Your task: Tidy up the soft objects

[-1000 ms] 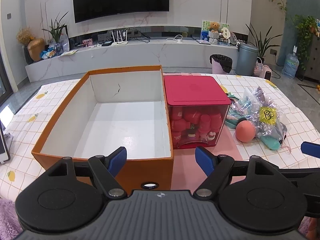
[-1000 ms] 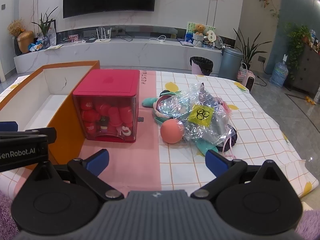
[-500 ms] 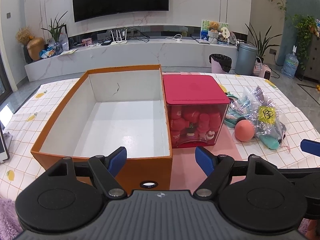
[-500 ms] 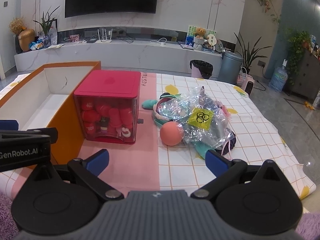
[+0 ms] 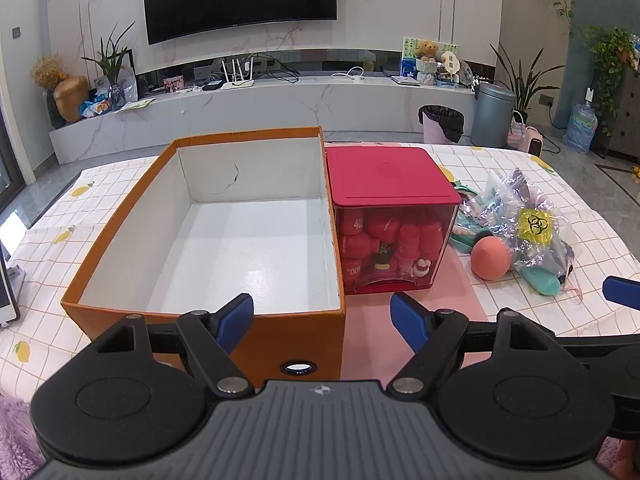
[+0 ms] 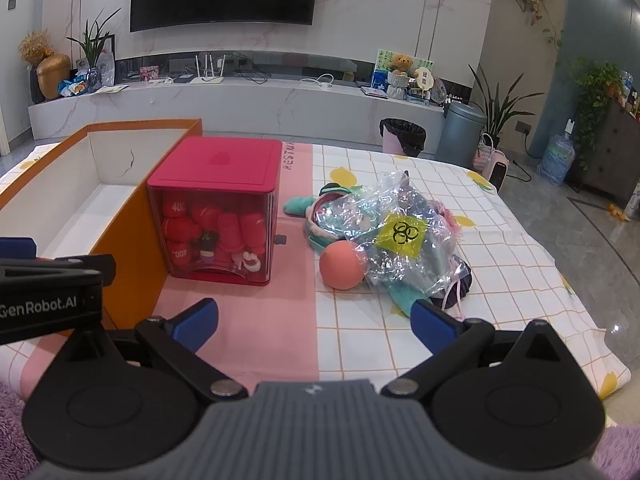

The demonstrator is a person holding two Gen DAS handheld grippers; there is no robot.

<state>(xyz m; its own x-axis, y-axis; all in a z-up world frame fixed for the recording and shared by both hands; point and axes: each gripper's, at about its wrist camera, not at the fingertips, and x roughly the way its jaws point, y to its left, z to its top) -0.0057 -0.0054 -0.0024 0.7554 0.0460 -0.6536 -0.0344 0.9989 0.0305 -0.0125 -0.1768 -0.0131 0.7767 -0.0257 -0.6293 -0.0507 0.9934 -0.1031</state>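
Left wrist view: left gripper point(image 5: 322, 322) jaws wide, nothing between, hovering over near rim of orange box point(image 5: 120, 240); red bin point(image 5: 390, 184) touches its right wall. Right wrist view: right gripper point(image 6: 314, 320) wide, empty, bare cloth ahead; pink ball point(image 6: 342, 265) against bagged soft toys point(image 6: 400, 232), near table's right edge.

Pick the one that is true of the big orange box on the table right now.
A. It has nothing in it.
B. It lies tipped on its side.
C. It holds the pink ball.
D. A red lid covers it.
A: the left wrist view looks straight into the orange box and shows only its bare white floor, while the pink ball lies on the tablecloth beyond the red-lidded container.
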